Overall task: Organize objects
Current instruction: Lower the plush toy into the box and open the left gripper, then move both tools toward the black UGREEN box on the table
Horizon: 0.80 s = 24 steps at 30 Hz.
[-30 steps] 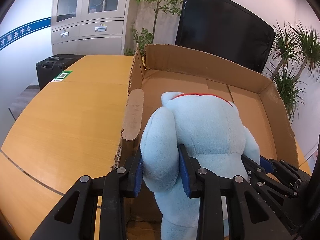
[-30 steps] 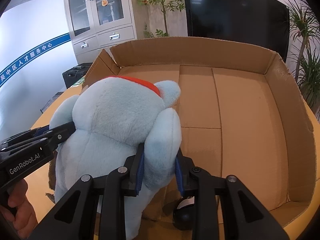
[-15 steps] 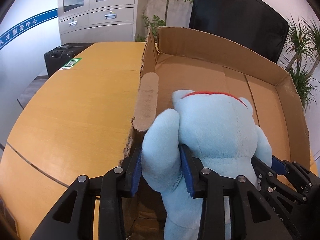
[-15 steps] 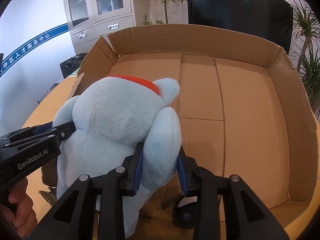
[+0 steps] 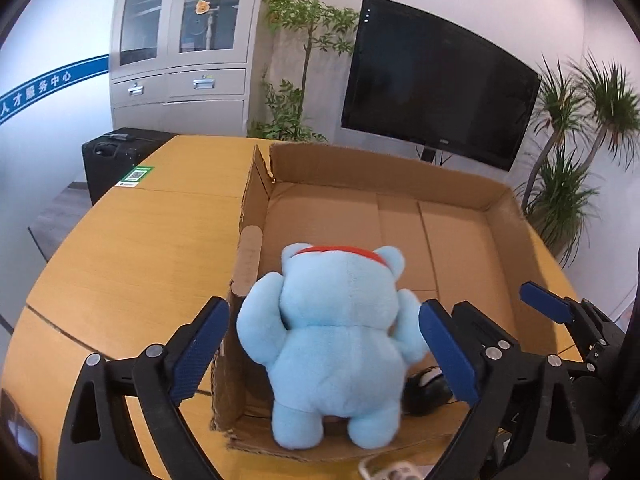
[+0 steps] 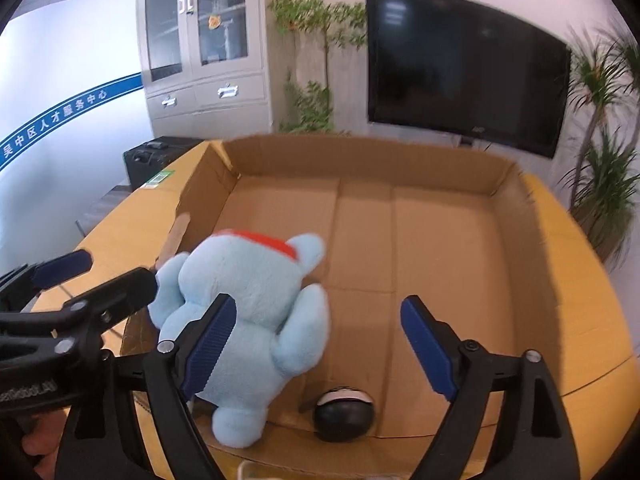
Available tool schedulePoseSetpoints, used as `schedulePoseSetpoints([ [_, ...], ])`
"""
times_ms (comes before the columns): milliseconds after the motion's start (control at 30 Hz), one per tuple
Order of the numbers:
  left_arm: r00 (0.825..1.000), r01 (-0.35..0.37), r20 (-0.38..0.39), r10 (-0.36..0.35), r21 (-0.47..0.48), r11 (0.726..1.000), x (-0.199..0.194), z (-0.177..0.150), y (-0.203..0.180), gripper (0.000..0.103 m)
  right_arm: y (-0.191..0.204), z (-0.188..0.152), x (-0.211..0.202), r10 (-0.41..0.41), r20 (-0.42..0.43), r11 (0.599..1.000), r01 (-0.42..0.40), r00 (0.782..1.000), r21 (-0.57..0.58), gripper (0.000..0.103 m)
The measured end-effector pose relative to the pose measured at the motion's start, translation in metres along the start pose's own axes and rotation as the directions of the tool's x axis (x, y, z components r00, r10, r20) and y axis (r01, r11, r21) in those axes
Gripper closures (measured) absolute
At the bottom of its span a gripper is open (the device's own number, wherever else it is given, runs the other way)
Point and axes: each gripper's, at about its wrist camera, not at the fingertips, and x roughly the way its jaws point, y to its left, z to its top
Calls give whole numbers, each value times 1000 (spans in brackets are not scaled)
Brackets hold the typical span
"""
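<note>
- Sitting in the near-left corner of the cardboard box (image 5: 400,184), the blue plush toy (image 5: 336,344) shows only its back.
- Left gripper (image 5: 326,352) and right gripper (image 6: 316,344) angle downward, jaws opening wide, pads clear of the plush.
- A black round object (image 6: 344,416) beside it is partly hidden.

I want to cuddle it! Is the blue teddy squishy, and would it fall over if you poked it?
Probably squishy: the blue teddy has thick fluffy fur and rounded, stuffed arms. It likely weighs little for its size, being plush. A poke might topple it: it stands on two small feet in the cardboard box, and its top looks bigger than its feet.
</note>
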Motion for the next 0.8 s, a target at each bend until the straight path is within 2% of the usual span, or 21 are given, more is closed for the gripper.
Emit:
schedulePoseSetpoints([
  [33, 1000, 11, -1, -11, -7, 1000, -5, 1, 1, 5, 1, 1, -4, -7, 11, 1000, 7, 1000, -5, 9],
  [67, 1000, 28, -8, -28, -13, 1000, -11, 2, 2, 4, -2, 3, -12, -17, 28, 1000, 17, 999, -6, 1],
  [133, 998, 65, -6, -65, -24, 998, -19, 1, 3, 2, -8, -1, -19, -13, 35, 1000, 12, 999, 14, 1],
  [233, 991, 131, -15, -131, -14, 991, -30, -3, -9, 1, -18, -4, -19, 15, -61, 1000, -15, 998, 0, 1],
  [400, 973, 222, -82, -217, 60, 973, -41, -16, -45, 1, -50, -24, -52, -70, -54, 996, 72, 996, 44, 1],
  [467, 954, 282, -119, -274, 57, 958, -41, -21, -57, 1, -67, -37, -62, -84, -75, 994, 89, 994, 70, 1],
  [500, 938, 317, -167, -303, 68, 946, -39, -25, -66, 1, -74, -43, -65, -84, -91, 993, 92, 992, 81, 1],
  [533, 914, 363, -229, -336, 84, 928, -34, -29, -76, 1, -83, -52, -68, -84, -109, 991, 95, 990, 97, 1],
  [567, 892, 403, -268, -365, 102, 909, -31, -32, -87, 1, -94, -64, -72, -85, -130, 988, 100, 988, 116, 1],
  [600, 877, 427, -294, -380, 116, 897, -29, -36, -95, 1, -102, -73, -75, -87, -144, 986, 106, 986, 129, 1],
  [733, 857, 460, -341, -386, 168, 872, -31, -54, -124, 1, -136, -119, -82, -68, -202, 973, 109, 977, 201, 1],
  [800, 819, 504, -397, -414, 154, 850, -25, -65, -138, 1, -154, -148, -84, -42, -235, 963, 102, 971, 251, 1],
])
